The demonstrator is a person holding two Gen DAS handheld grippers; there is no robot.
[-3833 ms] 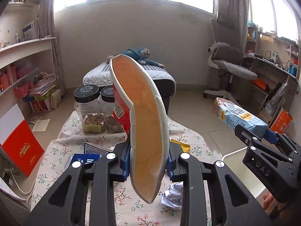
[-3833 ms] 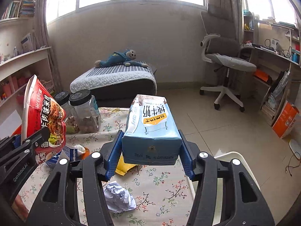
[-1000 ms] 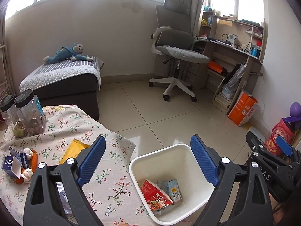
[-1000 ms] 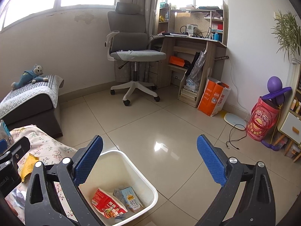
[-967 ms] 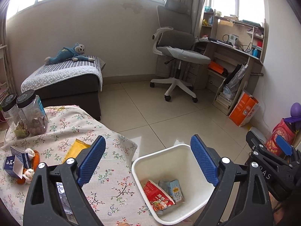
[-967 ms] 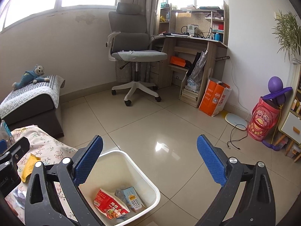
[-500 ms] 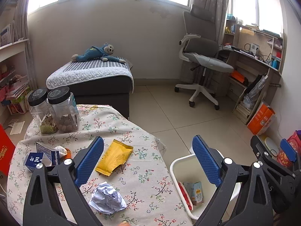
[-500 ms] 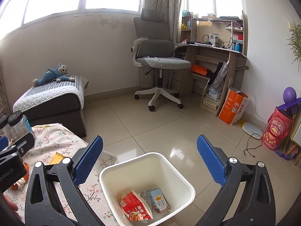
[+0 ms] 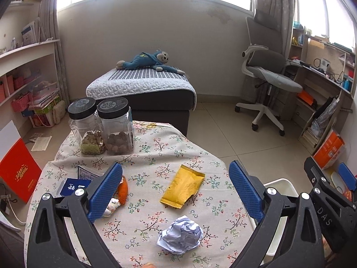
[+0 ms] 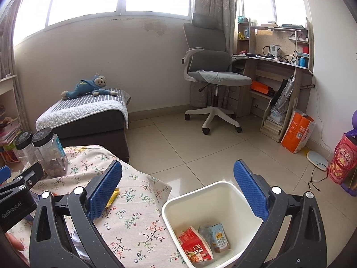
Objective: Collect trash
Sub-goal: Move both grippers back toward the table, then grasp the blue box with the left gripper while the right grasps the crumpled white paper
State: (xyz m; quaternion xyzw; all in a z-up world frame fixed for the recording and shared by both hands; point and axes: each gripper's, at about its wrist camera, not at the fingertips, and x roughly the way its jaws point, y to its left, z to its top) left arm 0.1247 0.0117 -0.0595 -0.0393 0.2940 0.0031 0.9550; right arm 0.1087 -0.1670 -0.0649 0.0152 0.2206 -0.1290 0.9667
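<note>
A floral tablecloth (image 9: 156, 151), yellow wrapper (image 9: 181, 186), white bin (image 10: 200, 192), red packet (image 10: 195, 244).

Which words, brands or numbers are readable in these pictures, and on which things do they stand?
"DAS": on the right gripper, seen in the left wrist view.
"GenRobot.AI": on the left gripper, seen in the right wrist view.
Red packet in the bin: Chinese print, too small to read.
Milk carton, blue box, red folder, jar lids: print too blurred to read.
</note>
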